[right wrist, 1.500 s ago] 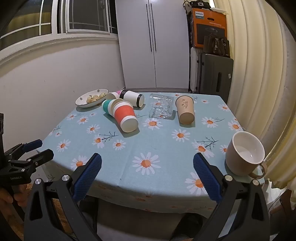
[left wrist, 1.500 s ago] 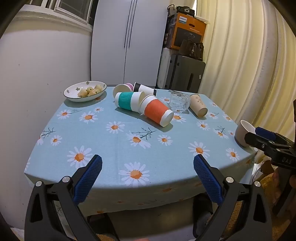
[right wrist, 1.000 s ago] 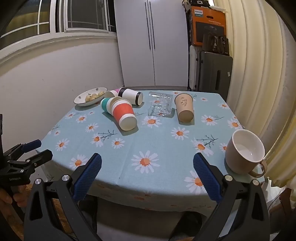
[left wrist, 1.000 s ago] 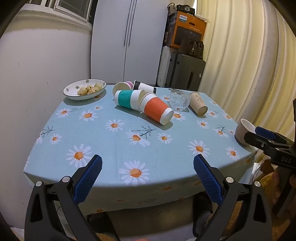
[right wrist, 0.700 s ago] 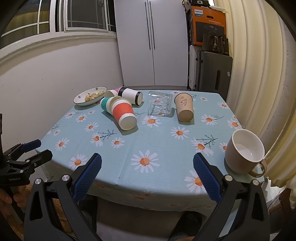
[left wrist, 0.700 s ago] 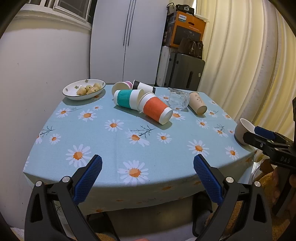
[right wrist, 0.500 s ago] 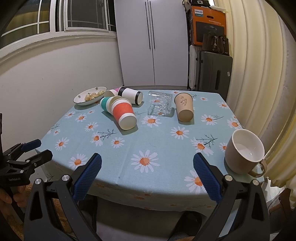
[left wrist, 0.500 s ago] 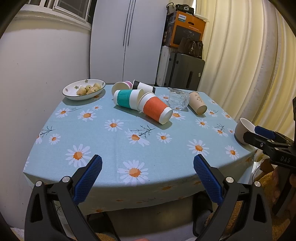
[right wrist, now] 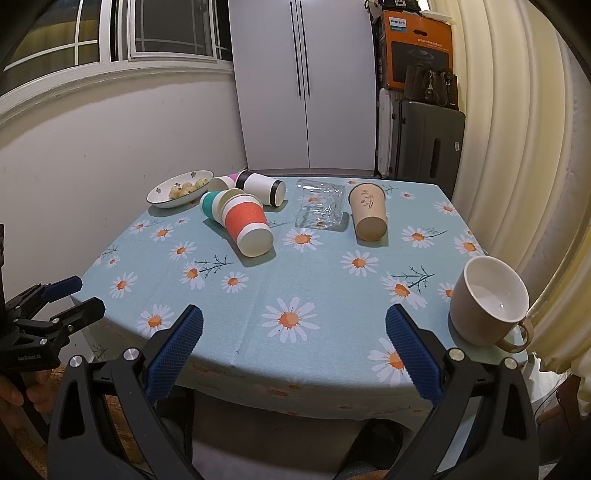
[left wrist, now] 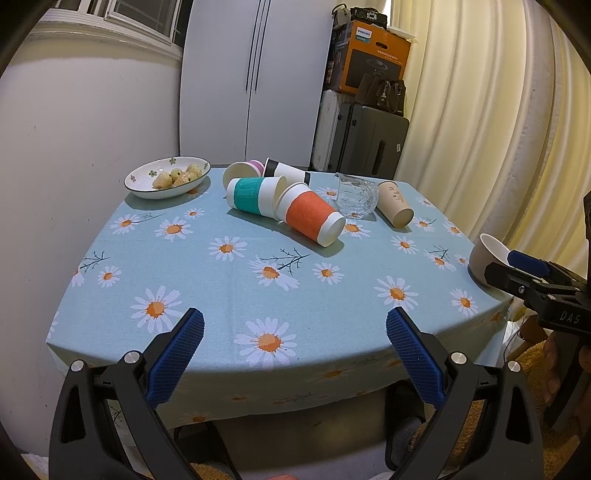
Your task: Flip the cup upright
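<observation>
Right wrist view: both tongs, left tongs point(left wrist: 294, 341) and right tongs point(right wrist: 294, 338), gape apart off the tabletop point(right wrist: 332, 291) edge; beige mug point(right wrist: 487, 304) lies tipped nearest right tongs.

Daisy-print blue tablecloth point(left wrist: 229, 288) covering table. White bowl point(left wrist: 167, 178) holding pale round food, sitting at far left corner. White fridge point(right wrist: 303, 85) standing behind table. Dark suitcase point(right wrist: 428, 144) standing beside fridge, orange Philips box point(right wrist: 417, 48) and dark handbag point(right wrist: 430, 86) resting above it. Cream curtain point(left wrist: 491, 122) hanging along right side. Window point(right wrist: 110, 33) showing above left wall.
</observation>
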Action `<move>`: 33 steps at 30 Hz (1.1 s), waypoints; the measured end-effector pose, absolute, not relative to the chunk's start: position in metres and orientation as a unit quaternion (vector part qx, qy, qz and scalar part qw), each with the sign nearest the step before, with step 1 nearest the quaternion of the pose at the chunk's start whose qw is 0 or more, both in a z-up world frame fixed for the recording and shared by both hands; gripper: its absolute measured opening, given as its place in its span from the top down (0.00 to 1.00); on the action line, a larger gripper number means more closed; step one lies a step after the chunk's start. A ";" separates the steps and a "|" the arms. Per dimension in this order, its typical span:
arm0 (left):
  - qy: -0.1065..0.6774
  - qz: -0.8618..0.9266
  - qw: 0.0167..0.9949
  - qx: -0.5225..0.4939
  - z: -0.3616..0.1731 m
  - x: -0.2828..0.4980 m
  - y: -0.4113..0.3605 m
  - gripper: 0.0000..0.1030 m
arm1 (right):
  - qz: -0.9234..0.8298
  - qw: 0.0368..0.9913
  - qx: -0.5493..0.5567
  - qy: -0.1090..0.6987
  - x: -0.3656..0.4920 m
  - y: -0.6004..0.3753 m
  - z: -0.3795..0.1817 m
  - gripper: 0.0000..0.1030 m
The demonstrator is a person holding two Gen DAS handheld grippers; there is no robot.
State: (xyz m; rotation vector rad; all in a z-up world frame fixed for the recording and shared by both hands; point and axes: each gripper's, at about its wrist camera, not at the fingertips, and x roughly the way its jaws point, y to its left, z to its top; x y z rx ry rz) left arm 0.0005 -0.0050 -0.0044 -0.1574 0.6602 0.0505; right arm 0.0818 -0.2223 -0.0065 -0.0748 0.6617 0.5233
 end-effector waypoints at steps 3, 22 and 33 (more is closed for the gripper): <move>0.324 0.025 0.943 -0.077 -0.004 0.001 -0.005 0.06 | 0.254 0.912 -0.037 0.321 0.082 -0.222 -0.007 0.05; 0.325 0.024 0.942 -0.077 -0.006 0.001 -0.003 0.06 | 0.257 0.909 -0.042 0.326 0.082 -0.219 -0.012 0.05; 0.325 0.024 0.942 -0.078 -0.007 0.001 -0.003 0.06 | 0.257 0.908 -0.043 0.328 0.083 -0.218 -0.012 0.05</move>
